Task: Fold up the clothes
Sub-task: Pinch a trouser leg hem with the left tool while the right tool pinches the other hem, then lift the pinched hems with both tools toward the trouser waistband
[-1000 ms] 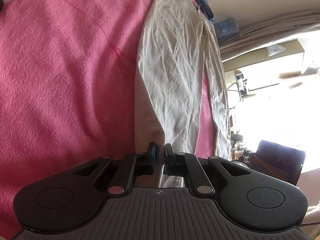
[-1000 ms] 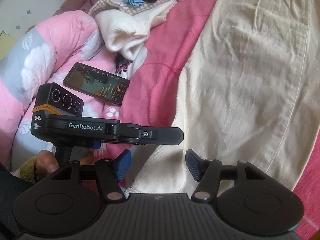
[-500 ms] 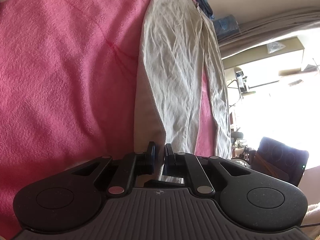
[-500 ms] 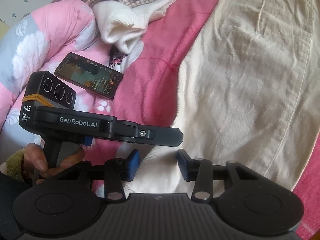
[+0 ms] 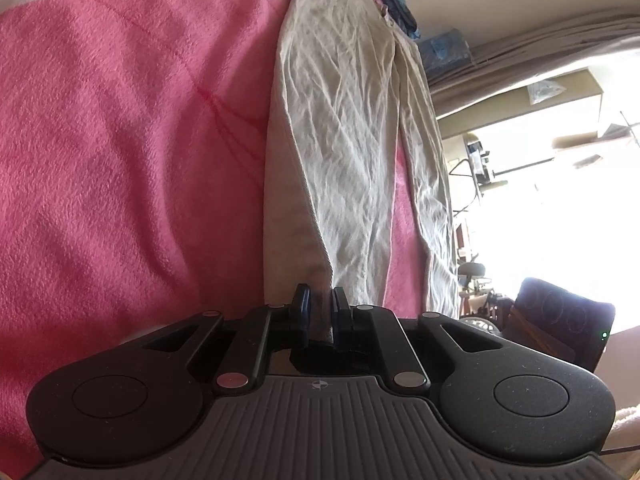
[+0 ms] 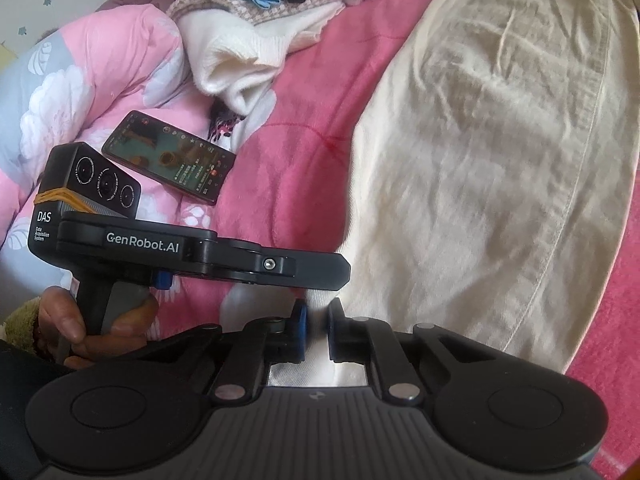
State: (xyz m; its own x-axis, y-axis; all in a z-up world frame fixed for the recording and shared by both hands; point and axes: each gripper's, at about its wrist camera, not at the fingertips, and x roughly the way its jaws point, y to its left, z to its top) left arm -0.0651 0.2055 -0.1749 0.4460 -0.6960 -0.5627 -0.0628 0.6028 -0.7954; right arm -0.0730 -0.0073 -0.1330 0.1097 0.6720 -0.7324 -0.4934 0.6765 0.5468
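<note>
Beige trousers [image 5: 348, 140] lie stretched out on a pink blanket [image 5: 120, 152], their two legs running away from me in the left wrist view. My left gripper [image 5: 320, 306] is shut on the near edge of the trousers. In the right wrist view the same trousers [image 6: 480, 168] fill the right half. My right gripper [image 6: 317, 322] has closed on the trousers' near edge, with pale cloth pinched between its blue pads. The left gripper's body [image 6: 192, 252], held by a hand [image 6: 76, 324], sits just left of and above it.
A phone [image 6: 168, 162] with a lit screen lies on the pink quilt at left. A heap of other clothes [image 6: 264, 28], white, checked and blue, sits at the back. Beyond the bed's far edge there is a bright room with a dark chair [image 5: 560, 320].
My right gripper has gone from wide open to shut on the trousers' edge. The left gripper has stayed shut on the cloth and barely moved.
</note>
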